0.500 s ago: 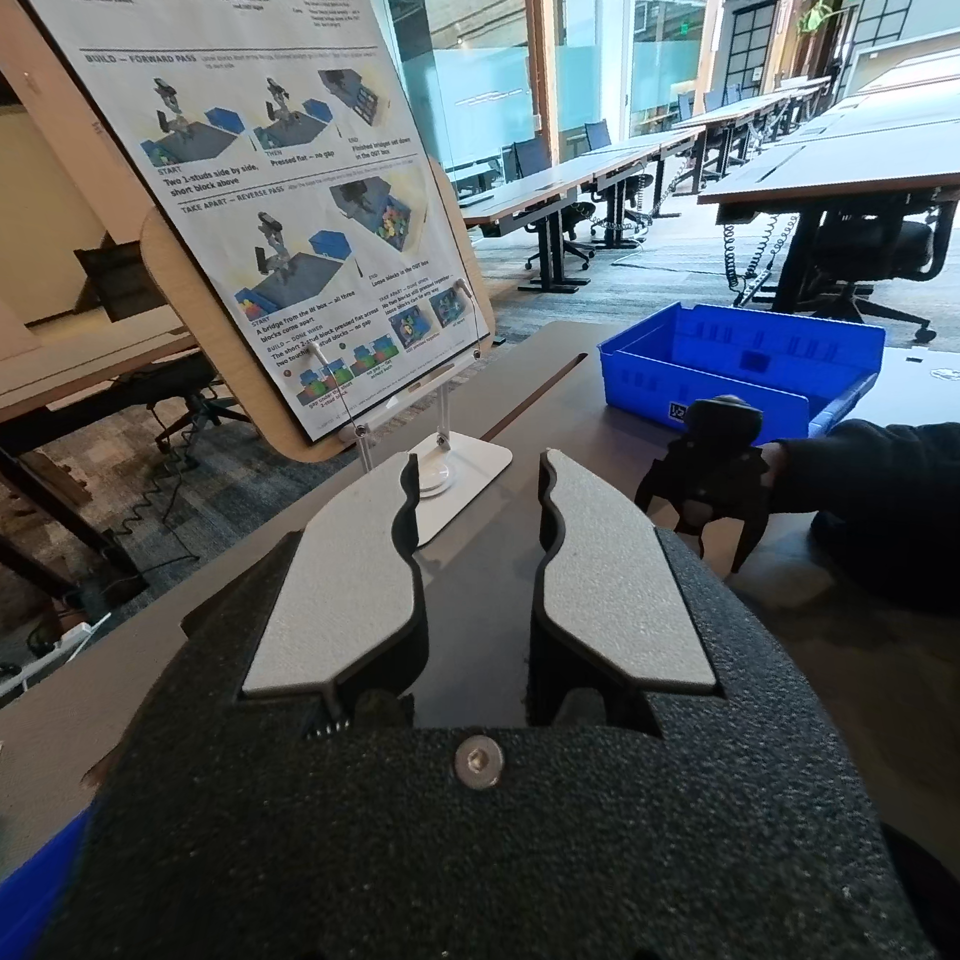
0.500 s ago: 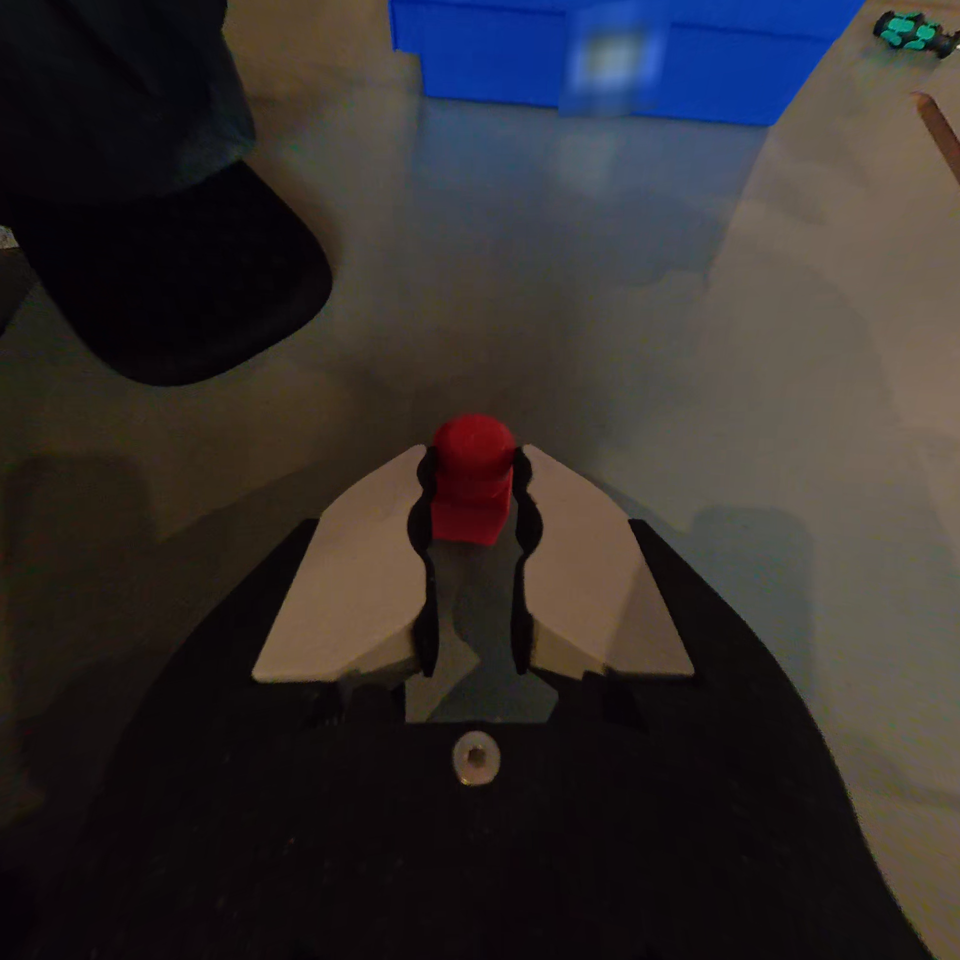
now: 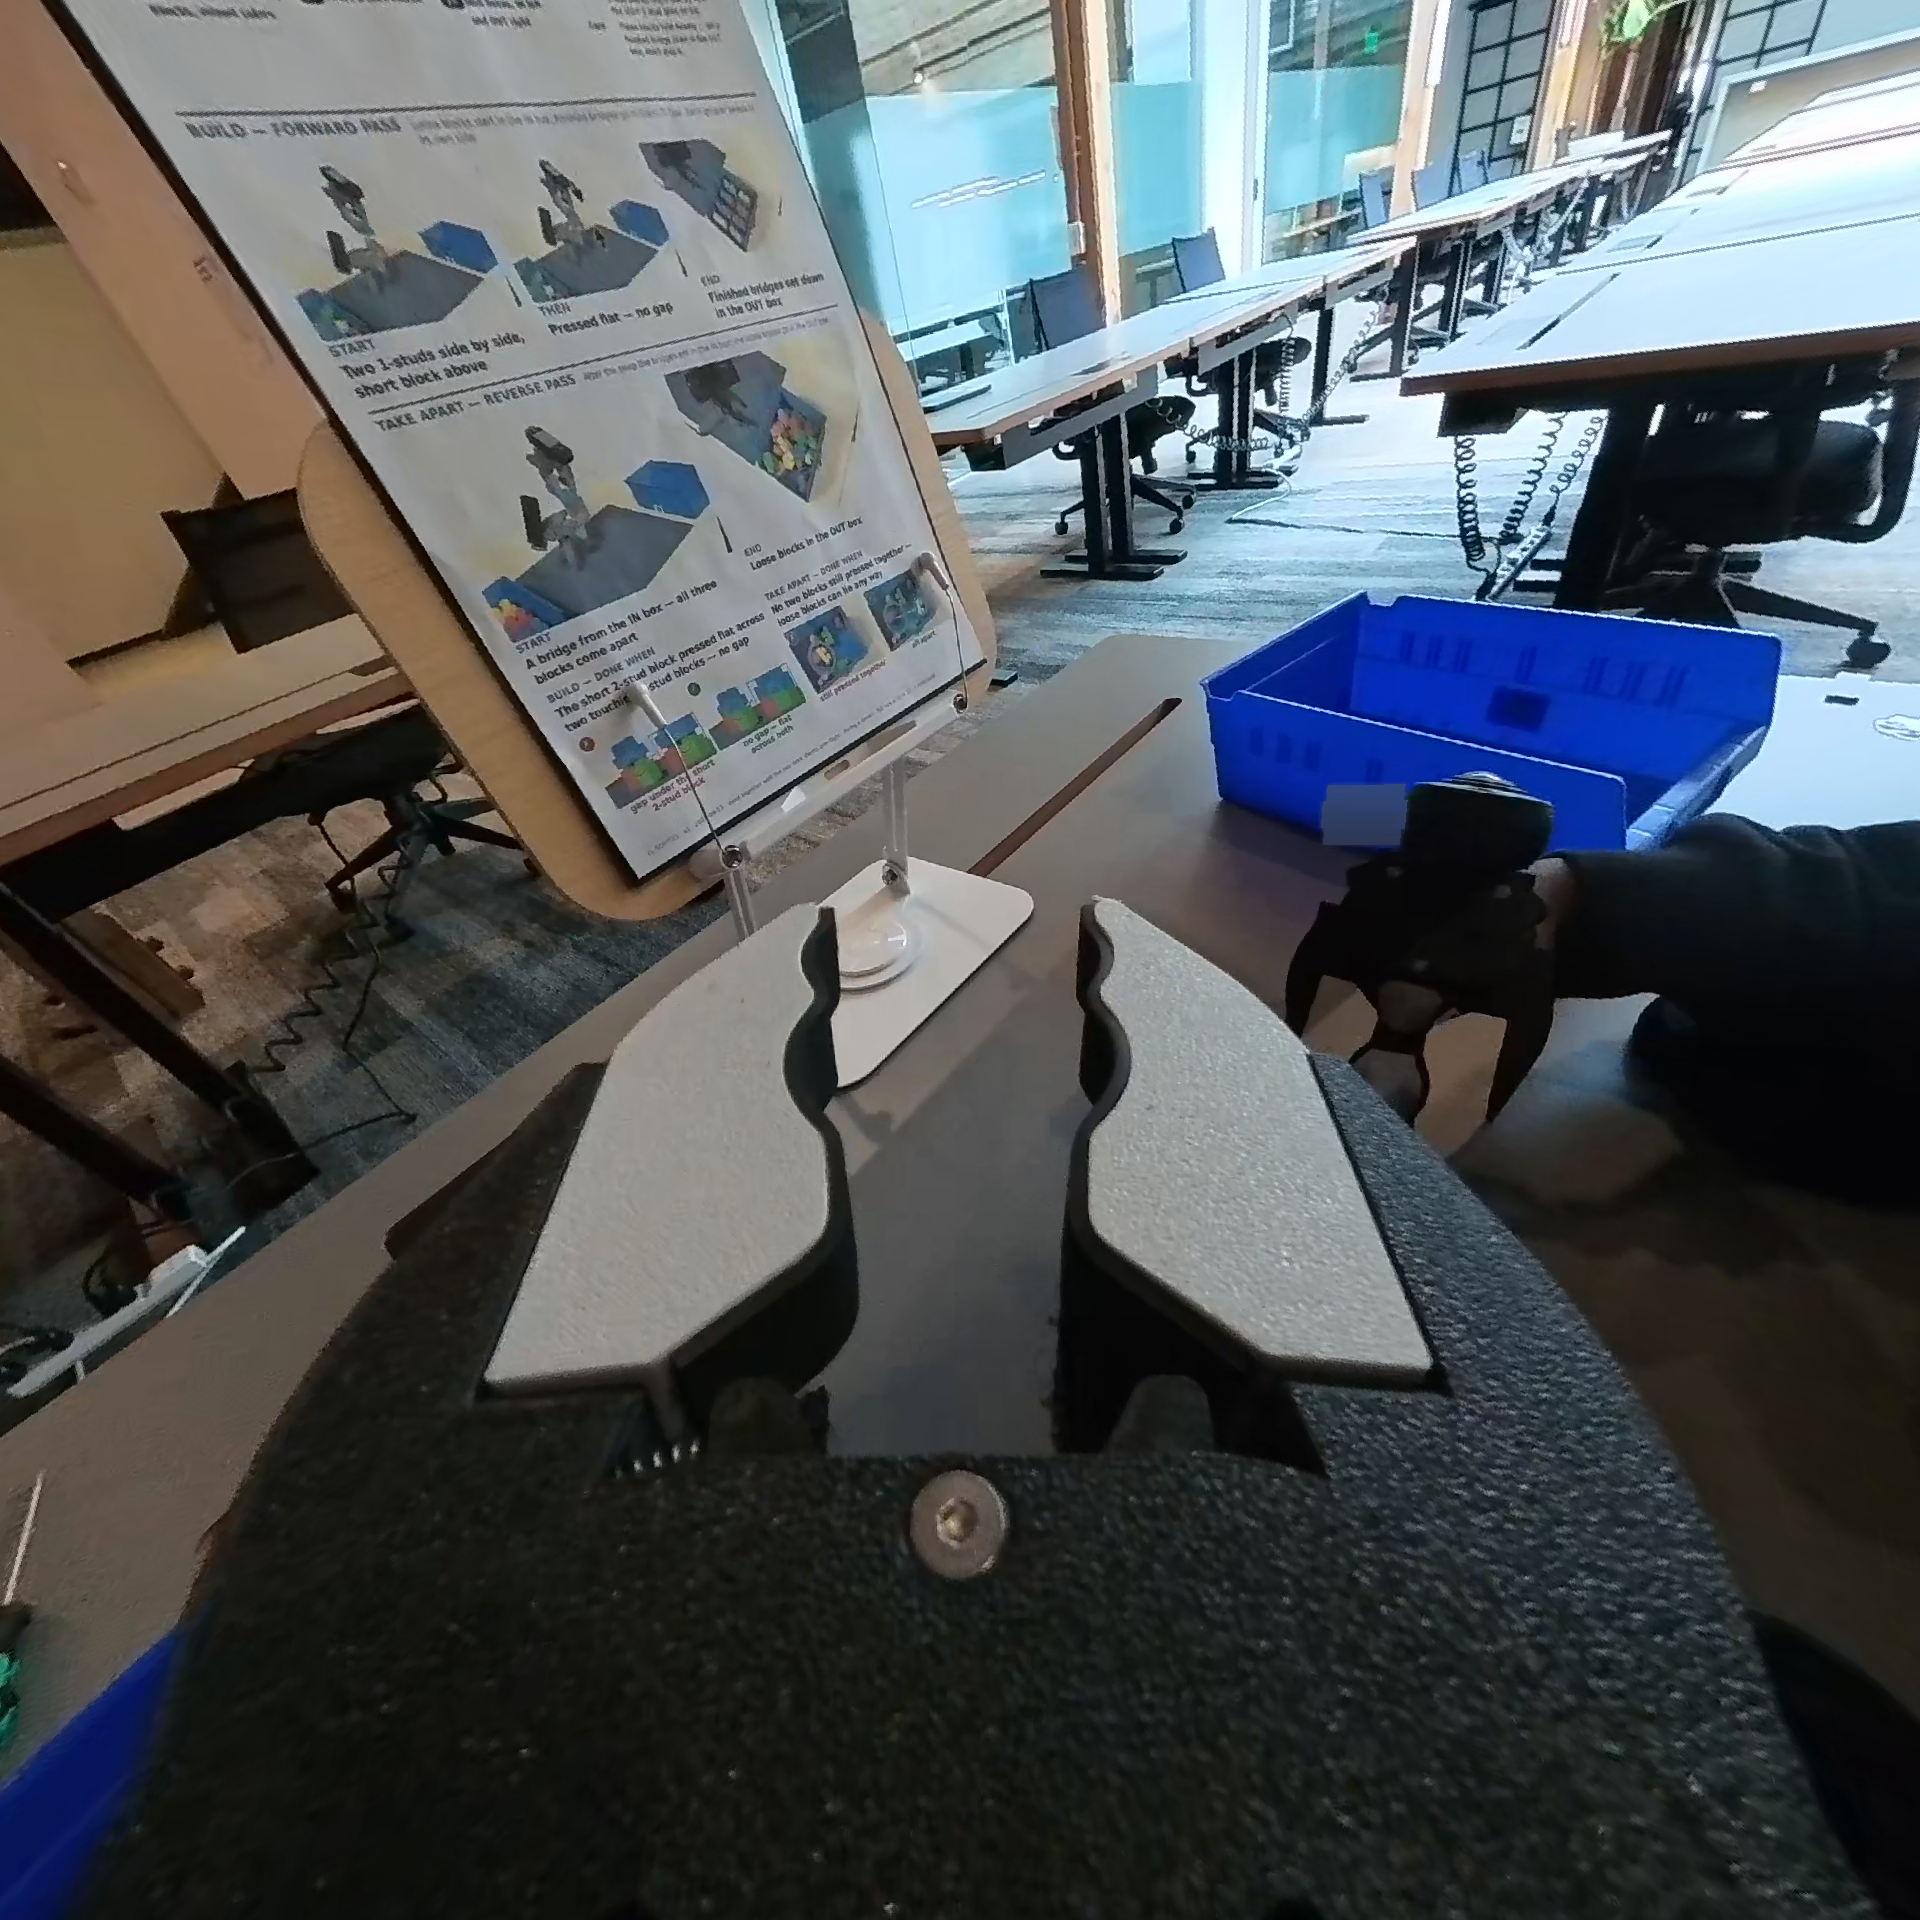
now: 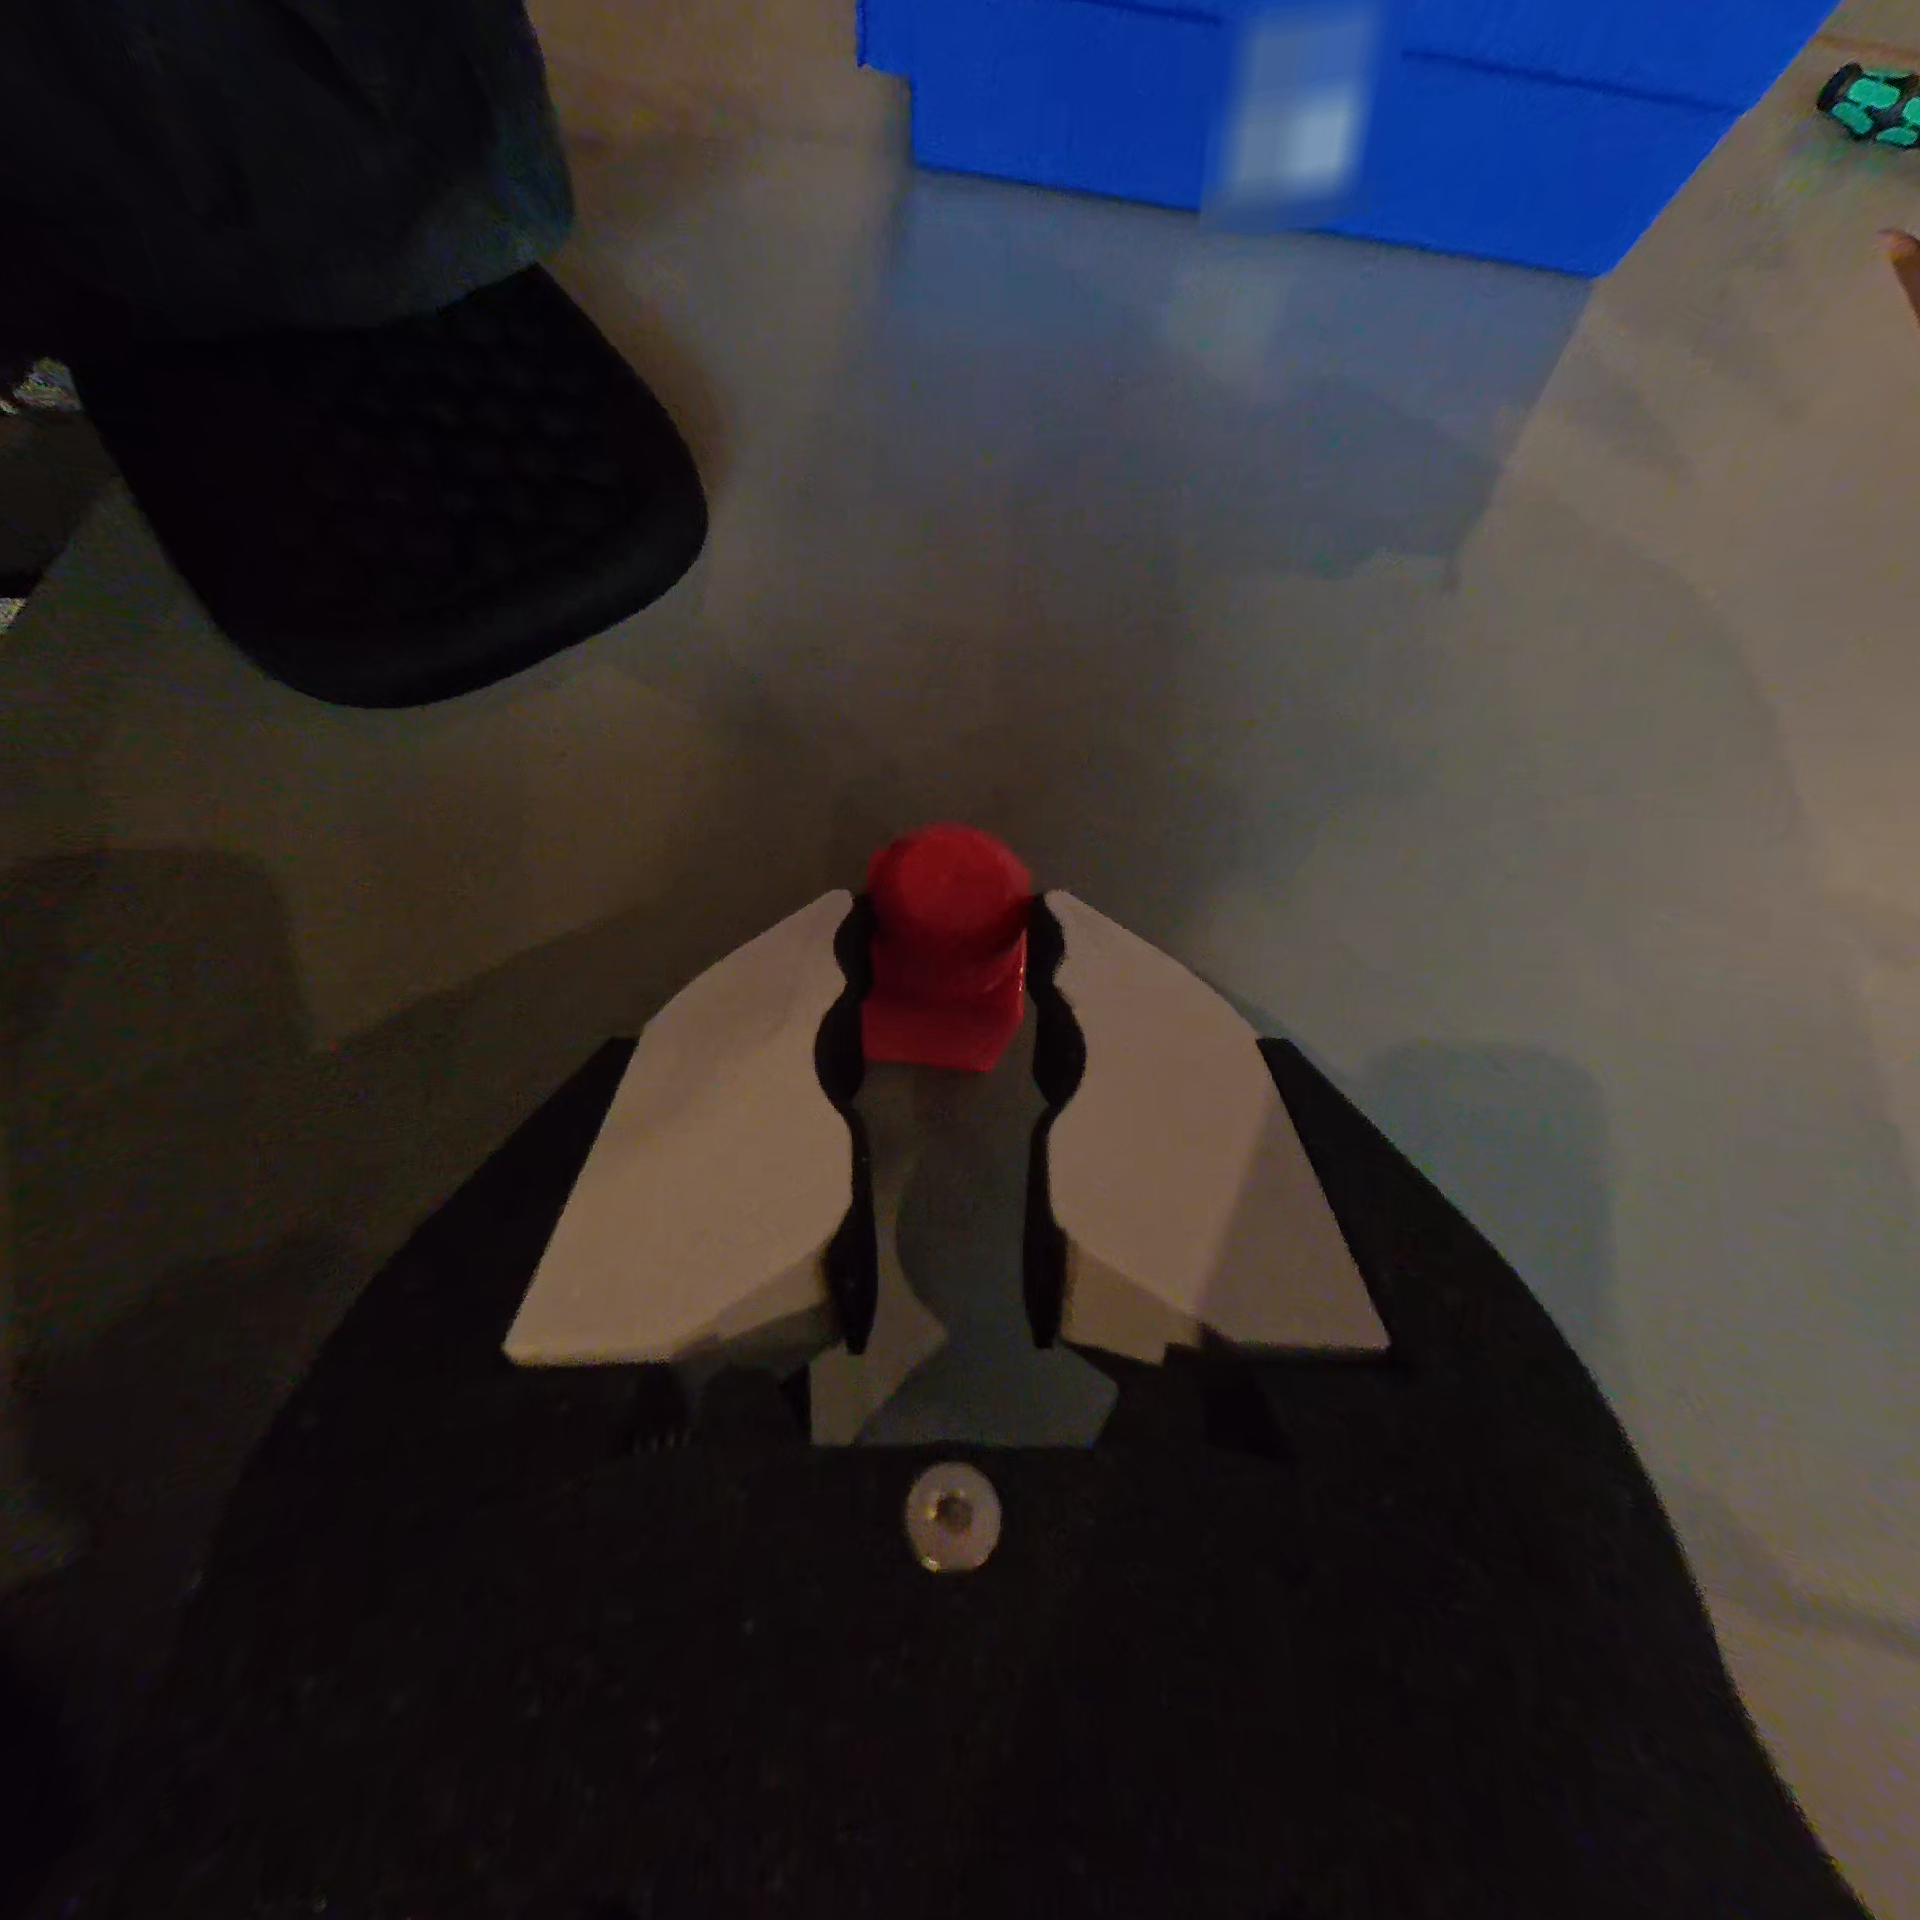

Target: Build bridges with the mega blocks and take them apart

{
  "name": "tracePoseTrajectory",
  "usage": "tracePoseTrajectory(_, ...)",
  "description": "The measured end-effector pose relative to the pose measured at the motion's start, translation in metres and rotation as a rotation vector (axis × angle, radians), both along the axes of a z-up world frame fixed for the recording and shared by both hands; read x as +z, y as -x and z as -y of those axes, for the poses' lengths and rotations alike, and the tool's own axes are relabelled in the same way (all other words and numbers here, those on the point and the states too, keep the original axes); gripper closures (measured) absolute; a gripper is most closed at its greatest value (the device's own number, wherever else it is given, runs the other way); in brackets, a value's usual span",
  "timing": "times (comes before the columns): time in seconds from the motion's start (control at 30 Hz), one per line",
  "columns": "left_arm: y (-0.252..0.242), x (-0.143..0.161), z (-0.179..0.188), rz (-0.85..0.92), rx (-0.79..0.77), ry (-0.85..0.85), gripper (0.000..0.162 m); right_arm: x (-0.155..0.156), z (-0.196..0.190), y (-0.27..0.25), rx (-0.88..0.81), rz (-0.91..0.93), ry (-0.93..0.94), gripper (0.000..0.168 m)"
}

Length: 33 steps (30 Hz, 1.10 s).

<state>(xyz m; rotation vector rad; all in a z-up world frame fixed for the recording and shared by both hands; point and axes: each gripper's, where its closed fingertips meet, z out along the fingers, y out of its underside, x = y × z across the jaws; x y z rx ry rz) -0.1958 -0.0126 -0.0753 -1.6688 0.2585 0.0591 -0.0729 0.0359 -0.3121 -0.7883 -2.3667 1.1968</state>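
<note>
Red mega block (image 4: 943, 961): single-stud piece, clamped between the tips of the right gripper (image 4: 948, 935), stud pointing away from the camera, above the grey table (image 4: 1091, 582). Both fingers (image 4: 1143, 1122) press against the block's sides; whether the block touches the table cannot be told.

Left wrist view, left to right:
- Blue bin edge (image 3: 62, 1766): lower left corner, mostly out of frame.
- Instruction sheet (image 3: 540, 416): printed page with small photos, mounted on a tilted wooden board (image 3: 343, 582), standing at the far left edge of the table.
- White stand base (image 3: 925, 956): flat plate with a round foot, just beyond the left gripper's tips.
- Left gripper (image 3: 951, 966): fingers apart, nothing between them, bare tabletop showing in the gap.
- Right gripper (image 3: 1418, 1060): seen from outside, tips pointing down at the table, held from the right by a person's dark sleeve (image 3: 1745, 966).
- Blue bin (image 3: 1496, 727): open tray on the far right of the table, behind the right gripper; no blocks are visible in the part that shows.

Right wrist view, left to right:
- Left gripper body (image 4: 416, 520): dark rounded shape at upper left.
- Blue bin wall (image 4: 1039, 94): top edge, well apart from the block.
- Green-and-black tool (image 4: 1875, 104): small, at the top right corner on the table.
</note>
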Motion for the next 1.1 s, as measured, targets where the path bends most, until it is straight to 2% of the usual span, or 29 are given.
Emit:
tracePoseTrajectory(0.3,0.004,0.002,0.005,0.000,0.013,-0.014,0.118,-0.002,-0.002,-0.001,0.001,0.012,-0.001,0.133)
tracePoseTrajectory(0.5,0.010,0.003,0.009,0.006,0.037,-0.015,0.118,0.000,0.001,-0.003,0.010,0.030,-0.008,0.115)
tracePoseTrajectory(0.67,0.023,0.003,0.019,0.004,0.099,-0.016,0.118,0.004,0.002,-0.003,0.001,0.029,-0.003,0.109)
tracePoseTrajectory(0.83,0.072,-0.008,0.053,-0.018,0.368,0.045,0.118,0.023,0.007,-0.006,0.003,0.012,0.064,0.103)
tracePoseTrajectory(1.1,0.155,-0.049,0.142,0.097,0.843,0.188,0.116,0.070,0.001,-0.008,-0.045,-0.086,0.045,0.102)
